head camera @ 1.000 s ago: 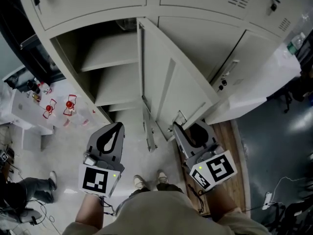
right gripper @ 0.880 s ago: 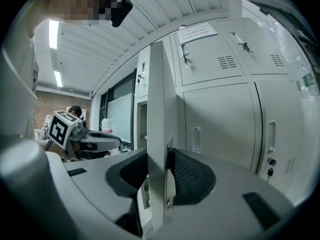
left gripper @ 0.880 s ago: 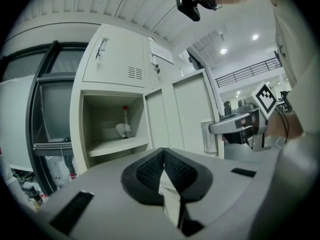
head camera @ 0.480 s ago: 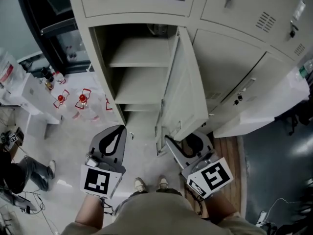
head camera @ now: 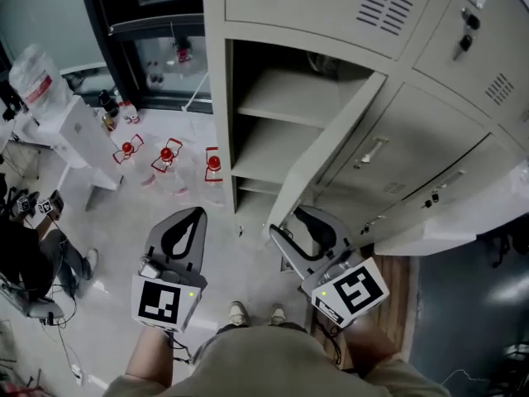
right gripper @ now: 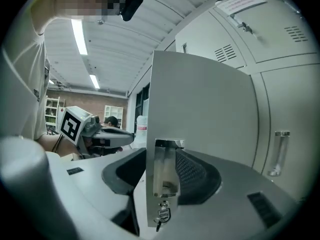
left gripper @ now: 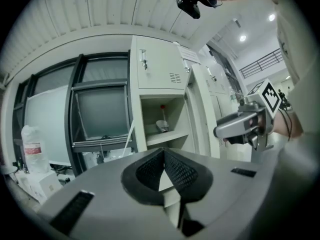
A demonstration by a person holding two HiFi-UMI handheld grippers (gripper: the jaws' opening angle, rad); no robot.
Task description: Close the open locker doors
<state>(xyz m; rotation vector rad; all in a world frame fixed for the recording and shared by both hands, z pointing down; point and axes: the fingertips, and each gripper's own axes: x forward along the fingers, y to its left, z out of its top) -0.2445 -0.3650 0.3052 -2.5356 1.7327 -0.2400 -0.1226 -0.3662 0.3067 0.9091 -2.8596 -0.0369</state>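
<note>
A bank of beige lockers (head camera: 430, 98) fills the far and right side of the head view. One tall compartment (head camera: 273, 151) stands open, its two shelves (head camera: 281, 98) bare except for a small object on the upper one, too small to identify. Its door (head camera: 331, 151) hangs partly open, swung out toward the near side. The door's free edge reaches down to the right gripper (head camera: 289, 222).

The grey floor (head camera: 116, 222) spreads to the left. On it stands a white table (head camera: 70, 131), with a seated person (head camera: 33, 263) at the near left edge. A strip of wooden flooring (head camera: 401, 296) lies at the near right, under the closed lockers.

The right gripper's jaws stand wide and have just been opening. The door's edge sits between them, and a clear gap shows on the left side of the panel. The left gripper (head camera: 195, 213) hangs well apart from the door, to its left. Its jaws are brought together at the tips, with nothing between them. Each gripper carries a marker cube: the left cube (head camera: 165, 304) and the right cube (head camera: 351, 292).

Three red-topped bottles (head camera: 167, 154) stand on the floor just left of the open compartment. The person's shoes (head camera: 238, 311) show near, between the two grippers.

In the right gripper view a metal handle (right gripper: 165, 166) is fixed on the door edge, and a key (right gripper: 161, 216) hangs in the lock just below it.
</note>
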